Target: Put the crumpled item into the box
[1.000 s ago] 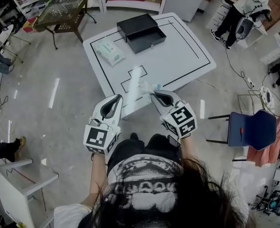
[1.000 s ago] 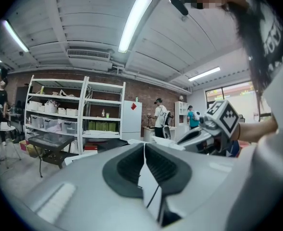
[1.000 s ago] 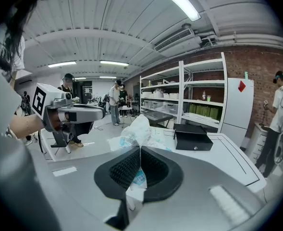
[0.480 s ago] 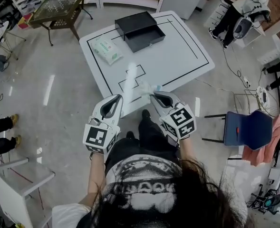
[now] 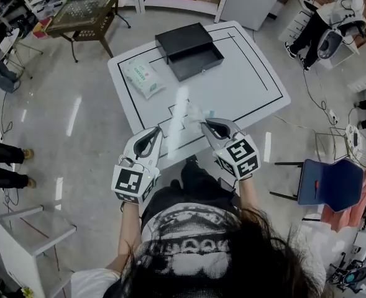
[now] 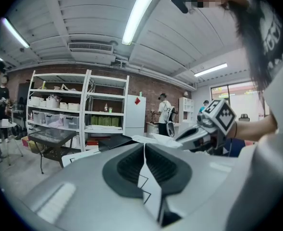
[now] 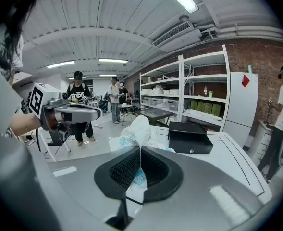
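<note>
1. Box (image 5: 189, 49): black, on the far side of the table (image 5: 251, 85). Its near part is open and shows a dark inside.
2. Crumpled item (image 5: 194, 112): white, held over the table's near part, well apart from the box, pinched between the jaws of the right gripper (image 5: 205, 125).
3. Left gripper (image 5: 157, 130): jaws pressed together, just left of the right one.
4. Pack (image 5: 143, 77): flat on the table, left of the box and apart from it. Bare tabletop lies between item and box.
</note>
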Available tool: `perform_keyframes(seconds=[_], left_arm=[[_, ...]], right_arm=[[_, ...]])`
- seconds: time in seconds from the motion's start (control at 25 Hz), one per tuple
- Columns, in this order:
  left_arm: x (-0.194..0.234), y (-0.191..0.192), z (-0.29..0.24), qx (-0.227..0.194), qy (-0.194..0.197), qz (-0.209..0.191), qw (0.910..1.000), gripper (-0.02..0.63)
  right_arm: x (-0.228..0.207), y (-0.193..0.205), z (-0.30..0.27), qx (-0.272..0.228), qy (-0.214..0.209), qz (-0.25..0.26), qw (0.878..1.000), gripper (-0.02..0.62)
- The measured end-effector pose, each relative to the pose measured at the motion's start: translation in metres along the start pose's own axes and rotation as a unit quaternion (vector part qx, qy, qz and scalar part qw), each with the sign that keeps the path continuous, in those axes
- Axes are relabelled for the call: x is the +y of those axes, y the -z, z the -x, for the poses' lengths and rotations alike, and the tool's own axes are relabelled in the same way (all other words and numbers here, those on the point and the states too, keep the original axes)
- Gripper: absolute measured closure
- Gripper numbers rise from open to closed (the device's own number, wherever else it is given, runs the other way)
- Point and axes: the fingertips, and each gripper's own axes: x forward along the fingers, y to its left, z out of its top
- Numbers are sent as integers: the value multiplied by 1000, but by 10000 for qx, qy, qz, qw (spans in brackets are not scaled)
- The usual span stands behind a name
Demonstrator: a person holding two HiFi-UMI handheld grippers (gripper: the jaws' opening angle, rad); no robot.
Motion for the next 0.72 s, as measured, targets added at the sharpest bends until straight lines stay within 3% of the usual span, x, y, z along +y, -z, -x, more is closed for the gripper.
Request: perform_keyframes(seconds=[0.32, 0.72], left_arm=[[18, -26, -74, -46, -201, -39, 9998, 606], [47, -28, -126, 157, -556, -7, 9983, 606]], right_arm=[[-88, -19, -40, 82, -186, 263, 9994, 586], [-177, -35, -116, 367, -476, 1115, 9919, 586]])
